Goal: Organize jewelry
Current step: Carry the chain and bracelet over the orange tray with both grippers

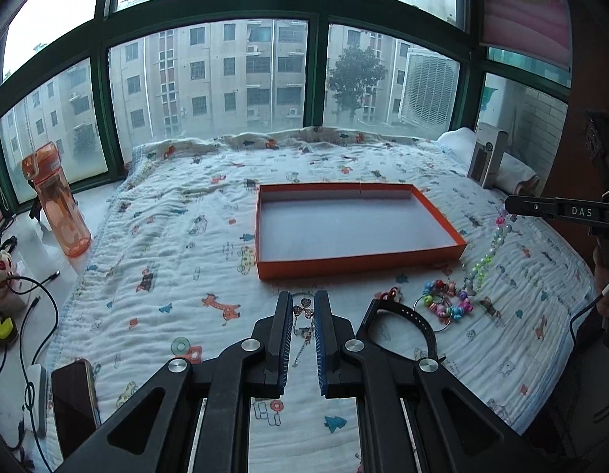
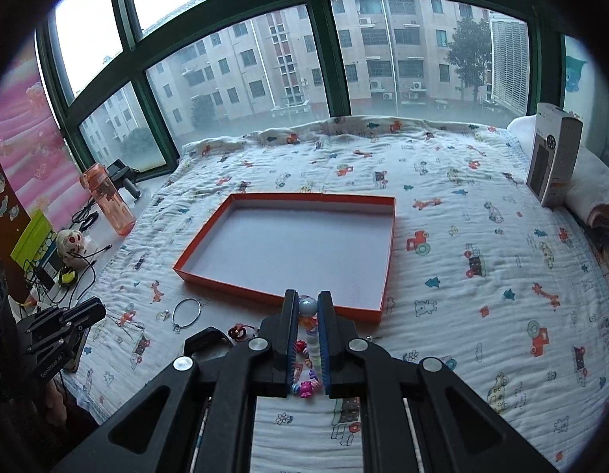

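Left gripper [image 1: 303, 317]: clenched on thin silver clover-charm chain [image 1: 303, 311]; may slip.
Right gripper [image 2: 307, 311]: grasping pastel beaded strand [image 1: 486, 257]; swing could miss shallow orange cardboard tray [image 2: 388, 244].

Phone [image 1: 74, 402] half behind hand-held gripper, bottom cut off

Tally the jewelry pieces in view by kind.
Beaded pieces: 2 (bead strand, colourful bead ring)
Thin chain: 1
Silver hoop: 1
Black band: 1
Small red piece: 1
Total: 6
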Available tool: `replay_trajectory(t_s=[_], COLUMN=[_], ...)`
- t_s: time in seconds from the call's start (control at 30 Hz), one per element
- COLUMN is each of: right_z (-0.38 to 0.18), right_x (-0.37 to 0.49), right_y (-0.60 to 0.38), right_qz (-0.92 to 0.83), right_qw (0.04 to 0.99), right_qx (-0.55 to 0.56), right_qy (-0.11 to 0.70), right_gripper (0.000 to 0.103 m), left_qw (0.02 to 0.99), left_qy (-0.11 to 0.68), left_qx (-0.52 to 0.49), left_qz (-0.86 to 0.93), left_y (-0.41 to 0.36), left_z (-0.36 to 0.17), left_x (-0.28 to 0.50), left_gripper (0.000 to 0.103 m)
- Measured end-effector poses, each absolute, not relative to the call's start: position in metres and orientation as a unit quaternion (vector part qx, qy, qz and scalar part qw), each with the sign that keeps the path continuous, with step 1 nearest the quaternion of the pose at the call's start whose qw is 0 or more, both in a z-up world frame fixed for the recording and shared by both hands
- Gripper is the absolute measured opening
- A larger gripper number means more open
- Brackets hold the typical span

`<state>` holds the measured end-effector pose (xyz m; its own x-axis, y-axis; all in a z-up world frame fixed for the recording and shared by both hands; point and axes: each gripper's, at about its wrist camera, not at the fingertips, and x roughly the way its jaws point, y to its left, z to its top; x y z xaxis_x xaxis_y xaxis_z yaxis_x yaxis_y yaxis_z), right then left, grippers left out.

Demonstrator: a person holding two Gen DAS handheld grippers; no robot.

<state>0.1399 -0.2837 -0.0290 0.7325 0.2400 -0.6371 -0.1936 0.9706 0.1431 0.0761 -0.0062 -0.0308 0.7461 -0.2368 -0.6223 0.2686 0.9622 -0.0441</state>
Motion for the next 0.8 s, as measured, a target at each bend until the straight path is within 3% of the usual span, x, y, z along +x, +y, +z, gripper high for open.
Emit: replay_trajectory(t_s=[0.4, 0.8], right_z=[0.007, 0.016], right_x=[0.135, 0.18], right_y=[-0.277, -0.279], right_qz=[0.131, 0.133], right_qw=[0.942, 0.945], right_qx=[0.006, -0.007], right_qy=[0.309, 0.299], right_gripper=[0.012, 0.012], left_qw=[0.943, 0.942], left_qy=[0.295, 0.283], left_qx=[0.023, 0.033], left_qz=[-0.155, -0.177], left_y=[-0.023, -0.049], left_z=[0.029, 0.063], left_x=[0.097, 0.177], left_gripper=[0.011, 0.011])
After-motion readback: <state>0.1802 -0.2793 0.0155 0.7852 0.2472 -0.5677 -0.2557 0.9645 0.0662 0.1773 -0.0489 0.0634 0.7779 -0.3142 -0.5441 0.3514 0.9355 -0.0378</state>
